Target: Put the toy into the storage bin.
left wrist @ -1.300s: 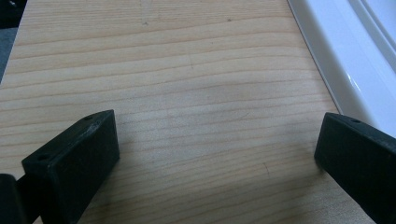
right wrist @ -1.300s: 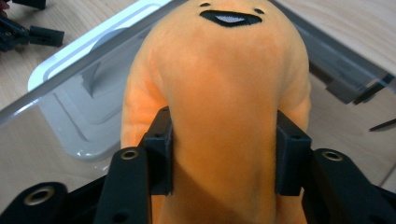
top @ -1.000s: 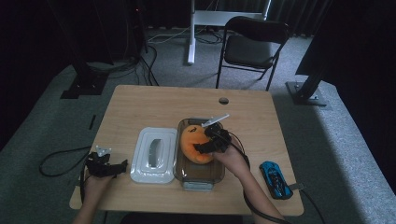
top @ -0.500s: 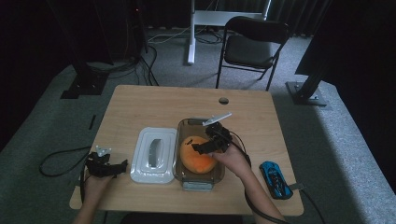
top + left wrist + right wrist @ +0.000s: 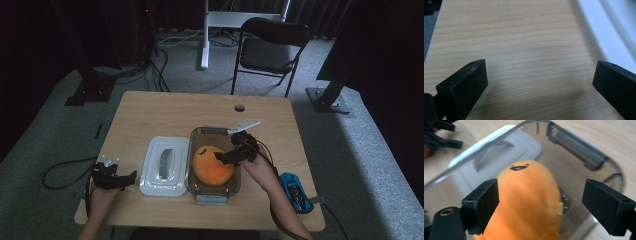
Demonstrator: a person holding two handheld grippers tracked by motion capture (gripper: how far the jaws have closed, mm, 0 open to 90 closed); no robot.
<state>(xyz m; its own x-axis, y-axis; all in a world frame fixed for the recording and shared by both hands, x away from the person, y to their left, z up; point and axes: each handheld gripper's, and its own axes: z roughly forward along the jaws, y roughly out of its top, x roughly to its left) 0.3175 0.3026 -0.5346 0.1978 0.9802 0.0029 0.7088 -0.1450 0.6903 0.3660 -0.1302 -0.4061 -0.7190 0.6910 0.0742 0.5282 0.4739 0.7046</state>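
An orange plush toy (image 5: 212, 164) with a small black face (image 5: 519, 167) lies inside a clear plastic container (image 5: 210, 132) at the middle of the table. My right gripper (image 5: 223, 156) hovers over the toy's right side. Its jaws have just been opening and now stand wide, with the toy (image 5: 529, 197) below and between them, untouched. The container's white lid (image 5: 165, 165) lies flat on the table just left of it. At the table's front left, my left gripper (image 5: 131, 176) rests low and open, pointing at the lid (image 5: 609, 32), with bare wood between its jaws (image 5: 540, 77).
A blue toy car (image 5: 292, 187) sits near the front right edge, beside my right forearm. The table (image 5: 175, 112) has a cable hole (image 5: 239, 107) at the back. A black chair (image 5: 270, 45) stands beyond the far edge. Cables trail off the left side.
The right gripper has let go of the orange plush toy and drawn slightly up and to the right. The toy has settled lower in the container. The left gripper has stayed put.
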